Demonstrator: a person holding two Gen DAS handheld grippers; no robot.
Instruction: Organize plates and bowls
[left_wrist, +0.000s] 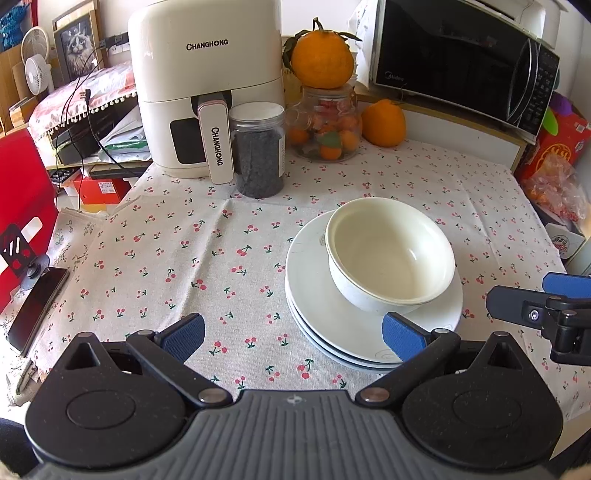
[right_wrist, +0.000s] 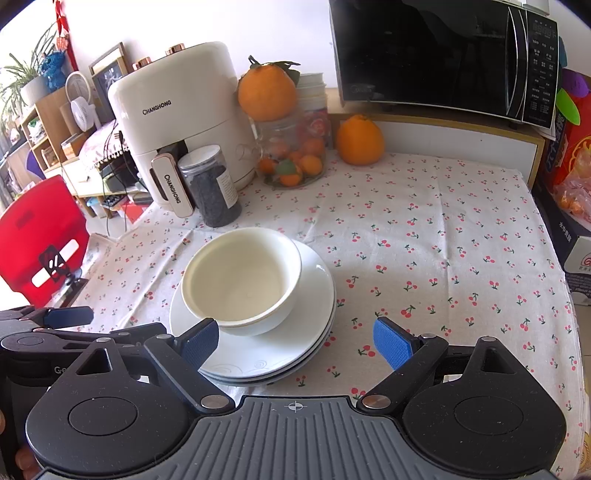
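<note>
A stack of white bowls (left_wrist: 391, 254) sits on a stack of white plates (left_wrist: 314, 295) on the cherry-print tablecloth; both also show in the right wrist view, the bowls (right_wrist: 240, 277) and the plates (right_wrist: 288, 343). My left gripper (left_wrist: 293, 338) is open and empty, just in front of the plates' left side. My right gripper (right_wrist: 295, 343) is open and empty, in front of the plates' right side. The right gripper also shows in the left wrist view (left_wrist: 539, 295), to the right of the plates.
A white air fryer (left_wrist: 207, 88), a dark-filled jar (left_wrist: 258, 147), a glass jar of fruit (left_wrist: 325, 125), oranges (left_wrist: 384, 122) and a microwave (left_wrist: 461, 59) line the back. A phone (left_wrist: 37, 306) lies at the left edge. Boxes (right_wrist: 569, 206) stand at the right.
</note>
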